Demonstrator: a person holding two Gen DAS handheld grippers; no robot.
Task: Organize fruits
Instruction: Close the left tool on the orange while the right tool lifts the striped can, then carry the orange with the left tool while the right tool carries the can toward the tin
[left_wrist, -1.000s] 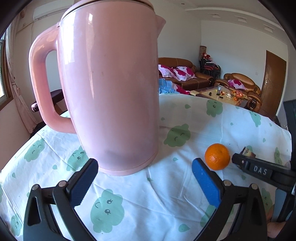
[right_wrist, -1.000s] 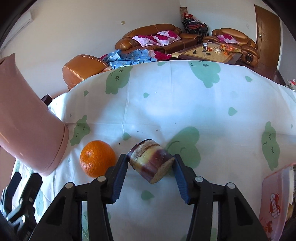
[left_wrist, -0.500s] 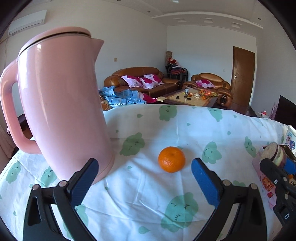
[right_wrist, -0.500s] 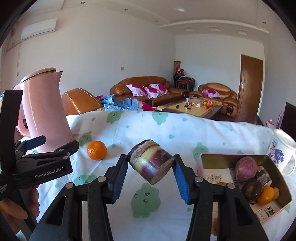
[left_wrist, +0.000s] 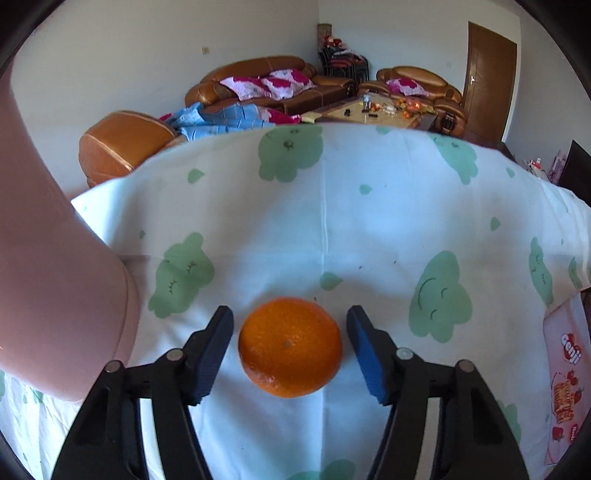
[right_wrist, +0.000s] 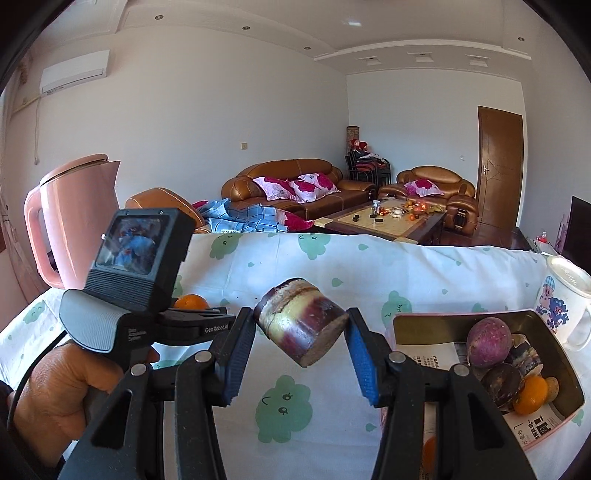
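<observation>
- The left gripper (left_wrist: 290, 341) is closing around an orange (left_wrist: 290, 347) on the worktop (left_wrist: 369, 229); narrow gaps remain at both pads.
- A sugarcane piece (right_wrist: 301, 326) is clamped in the right gripper (right_wrist: 301, 347), lifted above the cloth.
- A tin (right_wrist: 424, 325) of fruit sits at four o'clock from it.
- A pink kettle (right_wrist: 77, 221) stands at ten o'clock.

round orange (left_wrist: 290, 346) sitting on the cloud-print tablecloth (left_wrist: 369, 229), chunky purple-and-yellow sugarcane piece (right_wrist: 301, 325) held tilted in the air, tin box (right_wrist: 546, 354) of mixed fruit at the right
</observation>
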